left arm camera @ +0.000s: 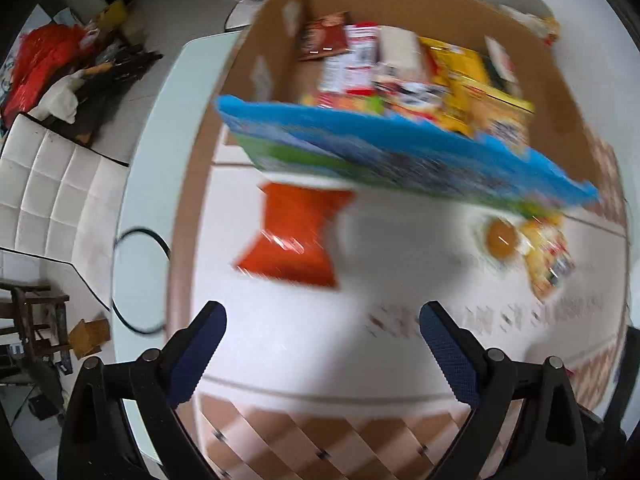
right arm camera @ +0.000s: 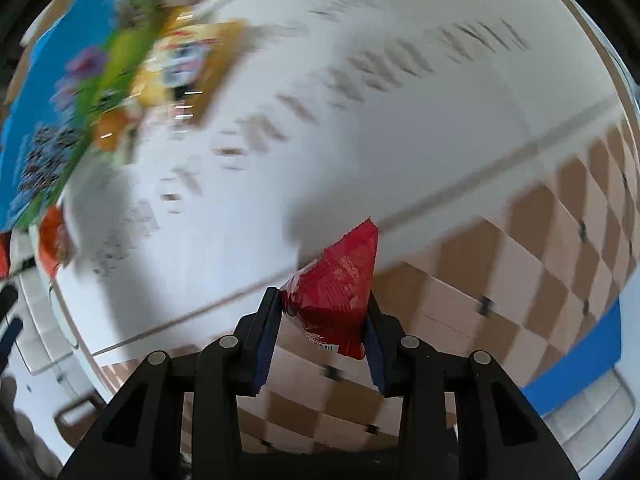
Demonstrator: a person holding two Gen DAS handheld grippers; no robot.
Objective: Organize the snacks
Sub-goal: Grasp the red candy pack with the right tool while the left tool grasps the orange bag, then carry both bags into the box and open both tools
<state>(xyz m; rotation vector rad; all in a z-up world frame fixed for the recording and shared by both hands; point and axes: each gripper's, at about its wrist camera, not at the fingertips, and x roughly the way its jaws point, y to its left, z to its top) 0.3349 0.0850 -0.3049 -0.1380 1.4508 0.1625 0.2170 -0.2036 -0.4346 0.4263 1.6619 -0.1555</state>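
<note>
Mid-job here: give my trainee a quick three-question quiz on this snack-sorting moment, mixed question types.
1. True or false: the right gripper is shut on a red snack packet.
2. The left gripper is: A) open with nothing between its fingers, B) shut on the orange packet, C) holding the blue box.
3. Fill in: most of the snacks already sorted sit inside a ____ box.

Key: 1 true; 2 A; 3 cardboard.

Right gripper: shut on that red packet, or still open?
Shut on it. The right gripper has both pads pressed against the sides of the red snack packet, which sticks up between them, off the white mat.
</note>
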